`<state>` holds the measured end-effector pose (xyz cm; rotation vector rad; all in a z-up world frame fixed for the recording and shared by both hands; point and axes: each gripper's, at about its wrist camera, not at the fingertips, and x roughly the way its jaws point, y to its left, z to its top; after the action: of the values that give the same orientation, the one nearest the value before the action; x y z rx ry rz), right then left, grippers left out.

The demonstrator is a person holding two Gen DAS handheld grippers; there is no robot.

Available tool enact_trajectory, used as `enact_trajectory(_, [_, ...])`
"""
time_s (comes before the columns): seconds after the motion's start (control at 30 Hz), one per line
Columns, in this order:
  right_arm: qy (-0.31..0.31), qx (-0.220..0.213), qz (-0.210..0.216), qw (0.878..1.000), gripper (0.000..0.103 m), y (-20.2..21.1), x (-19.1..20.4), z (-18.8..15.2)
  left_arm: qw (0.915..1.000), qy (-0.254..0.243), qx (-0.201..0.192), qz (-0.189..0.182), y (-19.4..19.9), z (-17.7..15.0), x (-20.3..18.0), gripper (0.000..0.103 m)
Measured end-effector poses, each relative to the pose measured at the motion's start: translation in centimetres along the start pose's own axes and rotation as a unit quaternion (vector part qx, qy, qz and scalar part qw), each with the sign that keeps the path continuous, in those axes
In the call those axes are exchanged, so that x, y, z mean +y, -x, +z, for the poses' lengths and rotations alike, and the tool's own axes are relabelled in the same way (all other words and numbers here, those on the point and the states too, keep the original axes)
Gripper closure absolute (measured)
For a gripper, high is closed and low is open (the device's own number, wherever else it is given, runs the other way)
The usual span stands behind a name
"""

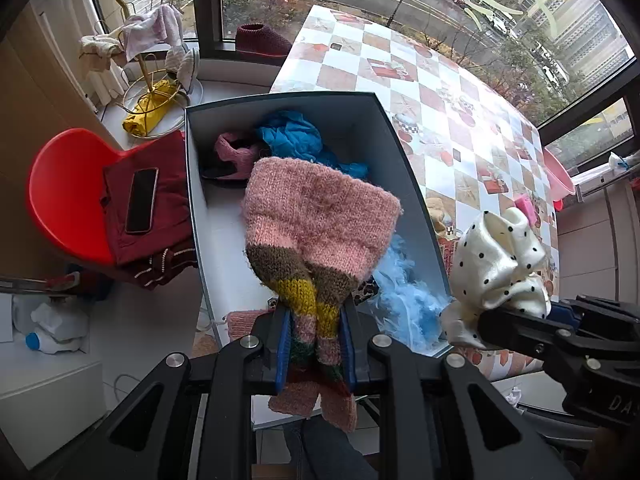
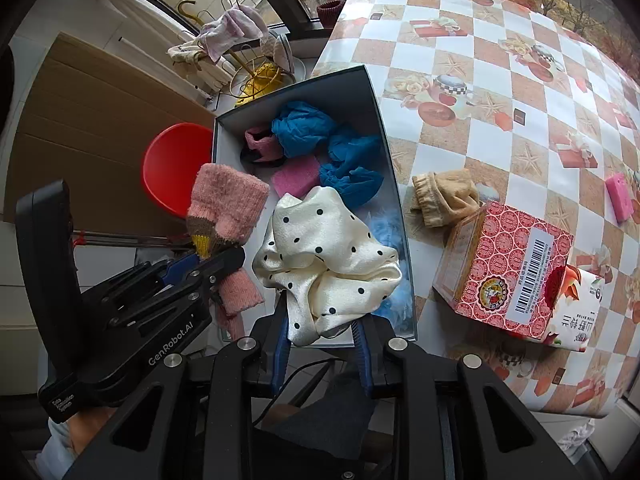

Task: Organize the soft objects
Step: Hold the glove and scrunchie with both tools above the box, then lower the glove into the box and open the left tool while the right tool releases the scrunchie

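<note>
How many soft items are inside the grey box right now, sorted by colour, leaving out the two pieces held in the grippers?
Inside the grey box, counted from the right wrist view:
Blue crumpled cloths: 3
Pink sponge: 1
Pink knit piece with black: 1
Light blue feathery item: 1
Total: 6
More may lie hidden under the held pieces.

In the grey box [image 2: 380, 112] I count 3 blue crumpled cloths [image 2: 302, 128], 1 pink sponge [image 2: 296, 176], 1 pink knit piece [image 2: 260, 144] and 1 pale blue feathery thing [image 2: 386, 228]. Right of the box: 1 beige cloth [image 2: 444, 196], 1 red carton [image 2: 508, 276], 1 more pink sponge [image 2: 620, 196].
</note>
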<state>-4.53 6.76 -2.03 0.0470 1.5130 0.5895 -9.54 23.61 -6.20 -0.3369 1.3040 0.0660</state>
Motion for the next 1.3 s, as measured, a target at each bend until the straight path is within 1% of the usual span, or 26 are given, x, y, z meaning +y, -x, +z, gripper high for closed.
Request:
enact_trajectory(0.6, [0.002,0.005,0.001,1.000,0.074,-0.5,0.0,0.3,1.0000,0.001,0.001,0.003,-0.2,0.1,0.2,0.080])
enact_trajectory(0.73, [0.003,0.006,0.000,1.000,0.074,-0.7,0.0,0.5,1.0000,0.001,0.003,0.005,-0.8,0.2,0.5,0.080])
enact_trajectory(1.03, [0.016,0.014,-0.014,1.000,0.074,-2.2,0.6,2.5,0.9998,0.006,-0.004,0.021,-1.7,2.5,1.2,0.080])
enact_trajectory(1.3, [0.028,0.026,-0.025,0.999,0.074,-4.4,1.5,4.7,0.9992,0.013,0.004,0.038,-3.6,4.6,1.7,0.080])
